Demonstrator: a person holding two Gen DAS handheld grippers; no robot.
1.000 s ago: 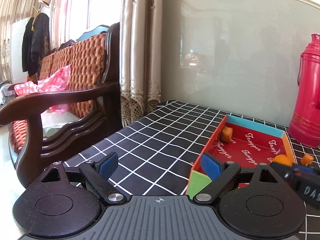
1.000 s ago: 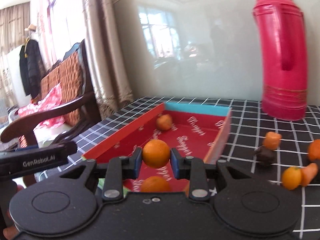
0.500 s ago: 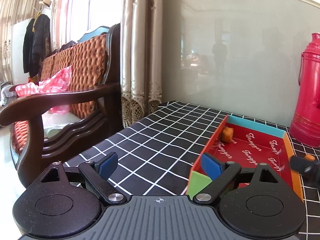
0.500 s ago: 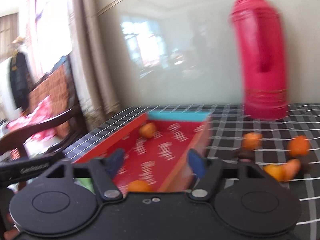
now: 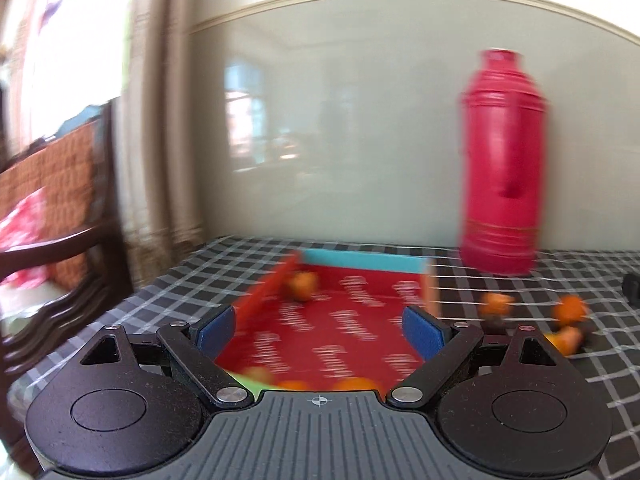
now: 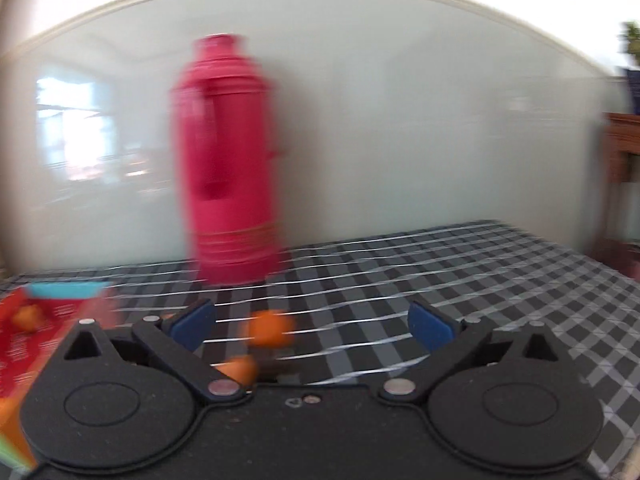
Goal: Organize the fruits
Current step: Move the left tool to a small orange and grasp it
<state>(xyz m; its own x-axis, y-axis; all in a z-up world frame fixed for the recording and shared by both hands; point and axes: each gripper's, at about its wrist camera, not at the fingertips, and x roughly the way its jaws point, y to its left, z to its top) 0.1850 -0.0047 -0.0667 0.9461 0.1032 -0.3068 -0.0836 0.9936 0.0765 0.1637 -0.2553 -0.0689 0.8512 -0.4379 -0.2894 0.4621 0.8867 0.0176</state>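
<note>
The loose fruits [image 6: 269, 328] lie on the checked table [image 6: 480, 280] outside the red tray [image 5: 332, 332], straight ahead of the right tongs [image 6: 310, 322] and slightly left of their centre line; a second orange piece [image 6: 236, 368] sits nearer, just beside the left-hand pad. These tongs are opening, with nothing between their pads. The left tongs [image 5: 320, 330] stand wide and empty over the tray, and from there the loose pieces [image 5: 568, 308] lie well off to the right. I judge the right hand the nearer one. Blur hides any long axis.
</note>
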